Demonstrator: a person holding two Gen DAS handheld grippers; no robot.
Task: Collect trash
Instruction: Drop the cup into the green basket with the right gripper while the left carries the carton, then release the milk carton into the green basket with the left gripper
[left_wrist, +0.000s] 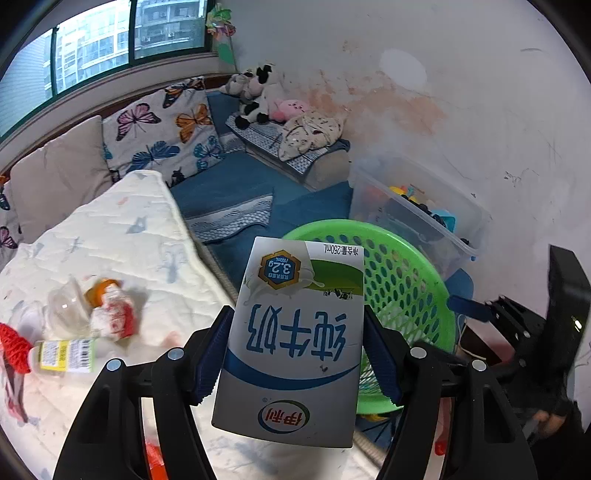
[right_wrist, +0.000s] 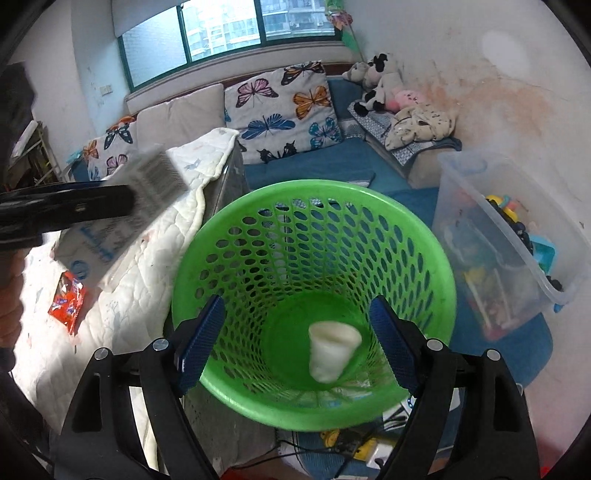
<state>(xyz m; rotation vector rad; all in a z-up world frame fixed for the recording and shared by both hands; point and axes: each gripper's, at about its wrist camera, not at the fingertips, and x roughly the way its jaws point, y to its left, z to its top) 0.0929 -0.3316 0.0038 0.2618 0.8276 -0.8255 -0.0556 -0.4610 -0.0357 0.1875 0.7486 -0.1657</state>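
My left gripper (left_wrist: 295, 354) clamps the milk carton (left_wrist: 295, 332) beside the green basket (left_wrist: 406, 266); my right gripper (right_wrist: 295, 339) gapes empty above it. Released early, the carton lands on the quilt (left_wrist: 129, 236).

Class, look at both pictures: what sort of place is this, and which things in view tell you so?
Most likely a lived-in family room at home. Butterfly-print cushions line a window seat, plush toys sit in the corner, and a clear bin of toys stands by the green waste basket.

Green-framed window (right_wrist: 225, 33) above cushioned blue sofa (right_wrist: 314, 166); stained white wall (left_wrist: 424, 92).
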